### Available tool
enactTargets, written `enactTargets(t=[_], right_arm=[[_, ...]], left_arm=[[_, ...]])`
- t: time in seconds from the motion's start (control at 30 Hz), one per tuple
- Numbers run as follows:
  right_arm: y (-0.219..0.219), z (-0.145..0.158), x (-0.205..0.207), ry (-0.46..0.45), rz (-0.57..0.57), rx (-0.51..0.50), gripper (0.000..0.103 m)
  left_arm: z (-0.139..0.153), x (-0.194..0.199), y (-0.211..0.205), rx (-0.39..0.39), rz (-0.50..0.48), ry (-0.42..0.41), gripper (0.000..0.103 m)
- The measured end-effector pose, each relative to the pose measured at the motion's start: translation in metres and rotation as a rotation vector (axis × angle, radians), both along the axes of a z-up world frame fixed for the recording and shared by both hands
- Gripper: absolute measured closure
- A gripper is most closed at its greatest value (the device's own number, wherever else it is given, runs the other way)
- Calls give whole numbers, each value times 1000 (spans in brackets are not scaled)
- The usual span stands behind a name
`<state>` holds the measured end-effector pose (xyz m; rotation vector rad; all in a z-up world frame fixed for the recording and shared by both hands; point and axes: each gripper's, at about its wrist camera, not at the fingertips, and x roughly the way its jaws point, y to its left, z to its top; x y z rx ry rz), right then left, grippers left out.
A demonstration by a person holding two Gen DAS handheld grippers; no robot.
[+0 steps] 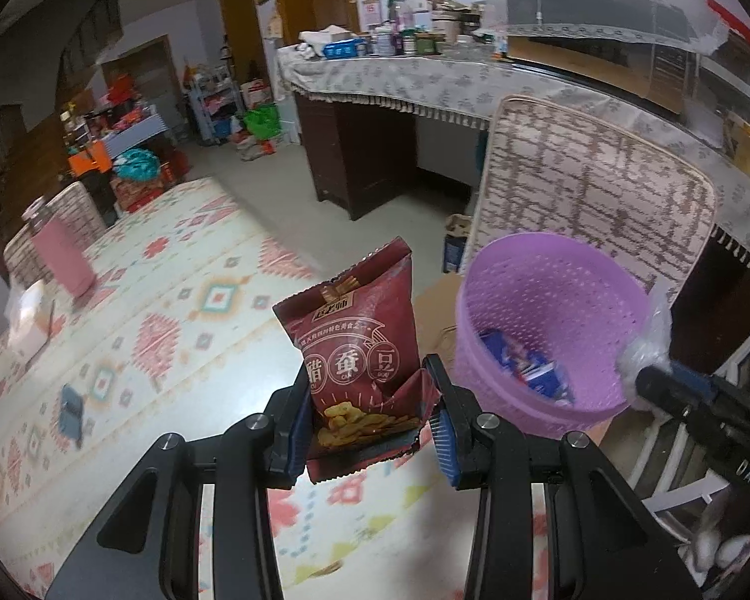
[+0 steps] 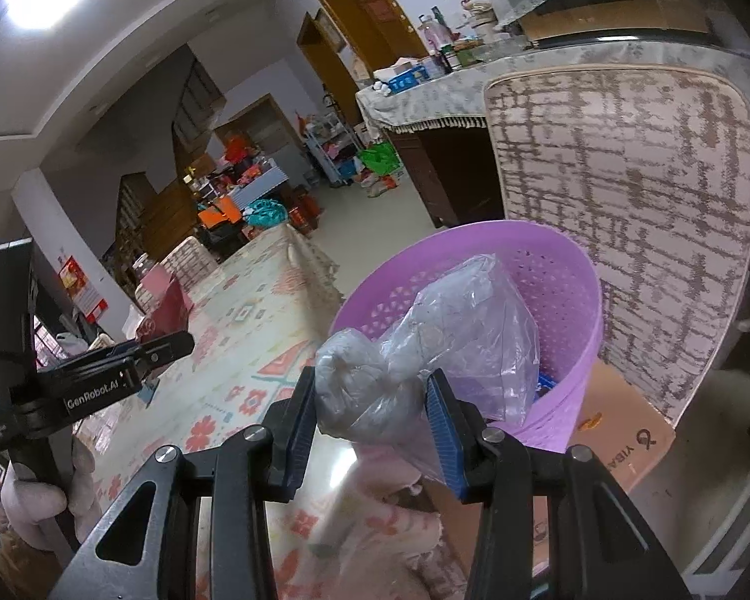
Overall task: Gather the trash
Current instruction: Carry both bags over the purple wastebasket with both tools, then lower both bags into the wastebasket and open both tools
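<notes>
My left gripper [image 1: 370,425] is shut on a dark red snack bag [image 1: 360,345], held upright just left of a purple perforated basket [image 1: 550,300]. Blue wrappers [image 1: 530,365] lie at the basket's bottom. My right gripper [image 2: 372,410] is shut on a crumpled clear plastic bag [image 2: 445,345], which hangs at the near rim of the same purple basket [image 2: 570,290]. In the left wrist view the right gripper [image 1: 647,382] with its plastic bag shows at the basket's right rim. The left gripper [image 2: 170,345] appears at the left of the right wrist view, with the red bag behind it.
The basket stands on a cardboard box [image 2: 620,435] beside the table with a patterned cloth [image 1: 175,310]. A patterned chair back [image 1: 590,185] rises behind the basket. A pink box [image 1: 62,255] and a small dark object [image 1: 70,412] lie on the cloth. A cluttered counter [image 1: 425,75] runs behind.
</notes>
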<state>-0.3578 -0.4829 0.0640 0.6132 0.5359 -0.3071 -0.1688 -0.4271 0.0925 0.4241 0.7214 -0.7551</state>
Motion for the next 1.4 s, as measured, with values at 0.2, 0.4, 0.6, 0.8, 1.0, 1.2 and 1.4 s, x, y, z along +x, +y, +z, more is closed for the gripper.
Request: enactTargets(t=[0.2,0.4,0.6,0.8,1.0,1.2,1.4], right_arm=[[-13,-1,-5,6,-21,-3,56],[-29,-3,-11,9,-54,6,56],[-41,-5,-14,17,-73,8,56],[-43,-6,-12,23,-75,10,56],[-48,-8,-10,28,-80,11,55],[-55,-12,-9,35,-87,18,55],[-59,-15,-6,42,-90,26,55]], left_arm=[[-4,-9,-37,5,-66,9,64],[-11,-14,-60,16,-108,27,64],[-16,-11,-72,21,-120,48,64],[-17,-10,-82,24,-128,55,64],[-18,-9,-92,26,-140,57,64],[-23,-7,-101,39,-152,69,64],[-22,-3,-111,35,-161,73,64]])
